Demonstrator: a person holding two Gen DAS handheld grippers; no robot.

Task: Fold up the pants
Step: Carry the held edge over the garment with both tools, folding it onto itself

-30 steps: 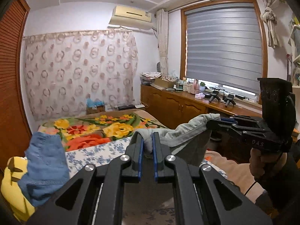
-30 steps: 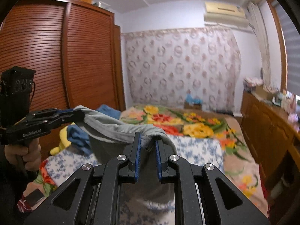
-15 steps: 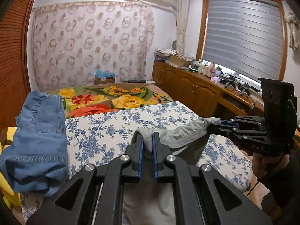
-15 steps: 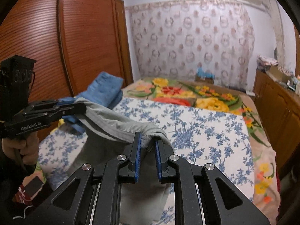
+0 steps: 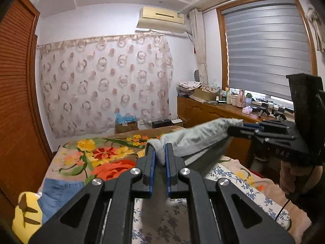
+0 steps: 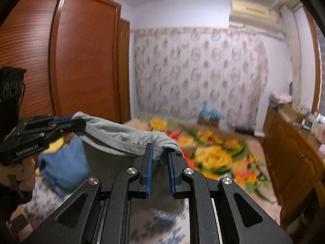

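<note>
grey pants (image 5: 195, 140) hang in the air over the bed (image 5: 243, 180), strung between the two tools. left hand-held gripper (image 5: 160, 158) is nearly closed, pinching one corner of the top edge; right hand-held gripper (image 6: 159, 158) pinches the other.

cloth looks soft, light, limp: the top edge sags between the grips and the body drapes below them. edge corners seem the right hold.

open bed ahead of both; folded jeans (image 5: 59, 195) low left, wooden cabinet (image 5: 205, 113) to the right.

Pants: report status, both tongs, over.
Left tongs and right tongs shut on grey pants, waistband stretched between, held above bed. Folded jeans at left edge.
</note>
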